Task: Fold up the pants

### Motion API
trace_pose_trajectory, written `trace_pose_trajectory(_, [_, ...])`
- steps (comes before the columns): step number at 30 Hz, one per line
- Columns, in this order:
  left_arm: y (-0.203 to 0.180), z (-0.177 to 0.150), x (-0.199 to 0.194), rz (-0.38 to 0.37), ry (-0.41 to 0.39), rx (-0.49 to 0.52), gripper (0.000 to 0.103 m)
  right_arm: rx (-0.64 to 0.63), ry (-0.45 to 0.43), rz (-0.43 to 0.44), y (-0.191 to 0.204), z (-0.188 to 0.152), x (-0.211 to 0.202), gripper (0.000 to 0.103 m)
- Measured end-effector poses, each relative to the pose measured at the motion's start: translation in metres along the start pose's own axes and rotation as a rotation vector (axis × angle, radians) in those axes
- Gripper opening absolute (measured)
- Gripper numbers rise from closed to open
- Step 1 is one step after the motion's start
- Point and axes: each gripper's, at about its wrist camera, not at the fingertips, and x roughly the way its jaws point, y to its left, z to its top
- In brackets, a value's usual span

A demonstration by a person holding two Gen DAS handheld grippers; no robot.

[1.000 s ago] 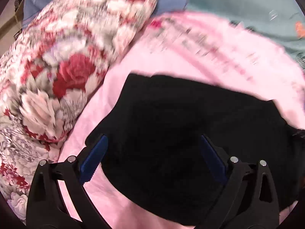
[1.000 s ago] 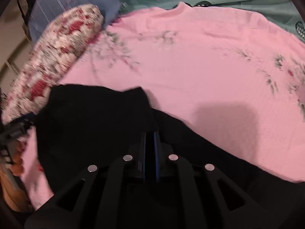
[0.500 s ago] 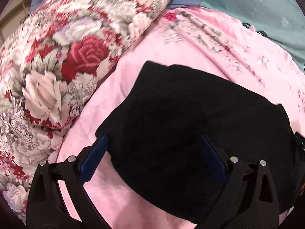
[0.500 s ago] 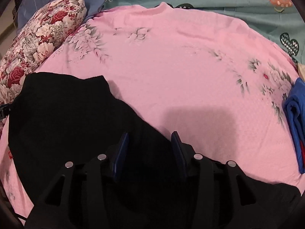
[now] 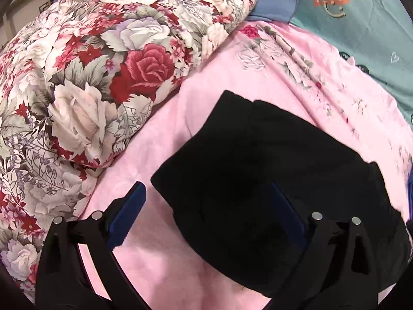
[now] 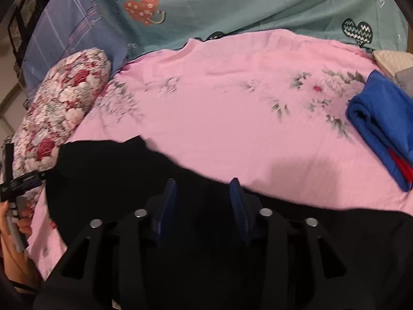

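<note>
The black pants point(image 5: 271, 170) lie folded on the pink sheet point(image 6: 232, 108), near the flowered quilt point(image 5: 90, 77) at the edge of the bed. They are flat there, I think, because the pink sheet gives a smooth, free surface for folding.

The left gripper point(image 5: 209, 214) hangs over the near corner of the pants with its jaws wide apart and holds nothing — one blue pad is over bare pink cloth, the other over the black cloth. It looks ready to take that edge.

The right gripper point(image 6: 204, 206) is above the long part of the pants, its jaws are opening, and the pads do not press on anything.

A folded blue garment point(image 6: 382, 124) lies well apart at the far side — probably finished work put aside.
</note>
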Motion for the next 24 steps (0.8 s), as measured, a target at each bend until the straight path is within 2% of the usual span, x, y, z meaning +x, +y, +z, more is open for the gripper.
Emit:
trace_pose_trajectory(1, [0.000, -0.001, 0.005, 0.019, 0.018, 0.000, 0.097, -0.012, 0.019, 0.007, 0.001, -0.011, -0.004, 0.055])
trace_pose_trajectory(2, [0.002, -0.003, 0.012, 0.033, 0.043, -0.008, 0.097, -0.016, 0.056, -0.032, -0.001, -0.023, -0.002, 0.055])
trace_pose_trajectory(4, [0.009, -0.006, 0.018, 0.016, 0.076, -0.053, 0.097, 0.038, 0.131, -0.174, -0.020, -0.042, 0.005, 0.055])
trace_pose_trajectory(5, [0.011, -0.008, 0.014, 0.013, 0.070, -0.067, 0.097, 0.081, 0.122, -0.220, -0.037, -0.050, 0.002, 0.054])
trace_pose_trajectory(6, [0.011, -0.009, 0.010, 0.017, 0.059, -0.066, 0.096, 0.130, 0.056, -0.234, -0.055, -0.056, -0.014, 0.057])
trace_pose_trajectory(8, [0.006, -0.012, -0.006, 0.015, 0.021, -0.044, 0.096, 0.259, 0.013, -0.339, -0.084, -0.066, -0.039, 0.059])
trace_pose_trajectory(9, [0.000, -0.015, -0.017, -0.008, -0.006, -0.025, 0.096, 0.326, -0.016, -0.352, -0.097, -0.072, -0.053, 0.059])
trace_pose_trajectory(10, [-0.006, -0.017, -0.026, -0.034, -0.027, -0.010, 0.096, 0.391, -0.051, -0.302, -0.108, -0.081, -0.070, 0.059])
trace_pose_trajectory(12, [-0.021, -0.023, -0.036, -0.089, -0.049, 0.040, 0.097, 0.403, -0.080, -0.194, -0.113, -0.090, -0.088, 0.060])
trace_pose_trajectory(13, [-0.030, -0.026, -0.035, -0.104, -0.051, 0.074, 0.097, 0.402, -0.070, -0.120, -0.114, -0.096, -0.093, 0.061])
trace_pose_trajectory(14, [-0.040, -0.030, -0.027, -0.083, -0.039, 0.114, 0.097, 0.405, -0.038, -0.076, -0.119, -0.102, -0.093, 0.061])
trace_pose_trajectory(16, [-0.047, -0.032, -0.008, -0.028, 0.019, 0.123, 0.096, 0.439, 0.002, -0.127, -0.141, -0.112, -0.094, 0.059])
trace_pose_trajectory(17, [-0.046, -0.032, 0.002, -0.012, 0.053, 0.113, 0.095, 0.473, -0.035, -0.105, -0.156, -0.117, -0.103, 0.058])
trace_pose_trajectory(18, [-0.042, -0.033, 0.007, -0.001, 0.067, 0.090, 0.094, 0.507, -0.054, -0.127, -0.165, -0.121, -0.111, 0.058])
trace_pose_trajectory(19, [-0.038, -0.034, 0.004, -0.010, 0.058, 0.069, 0.094, 0.543, -0.086, -0.247, -0.176, -0.125, -0.127, 0.059])
trace_pose_trajectory(20, [-0.038, -0.034, -0.001, -0.028, 0.044, 0.057, 0.094, 0.560, -0.114, -0.332, -0.180, -0.127, -0.138, 0.061])
trace_pose_trajectory(21, [-0.041, -0.035, -0.010, -0.068, 0.032, 0.062, 0.094, 0.586, -0.161, -0.362, -0.187, -0.131, -0.156, 0.063])
trace_pose_trajectory(23, [-0.048, -0.035, -0.020, -0.127, 0.038, 0.088, 0.095, 0.623, -0.182, -0.291, -0.201, -0.138, -0.175, 0.067])
trace_pose_trajectory(24, [-0.054, -0.038, -0.028, -0.156, 0.036, 0.103, 0.096, 0.642, -0.183, -0.294, -0.208, -0.141, -0.184, 0.069])
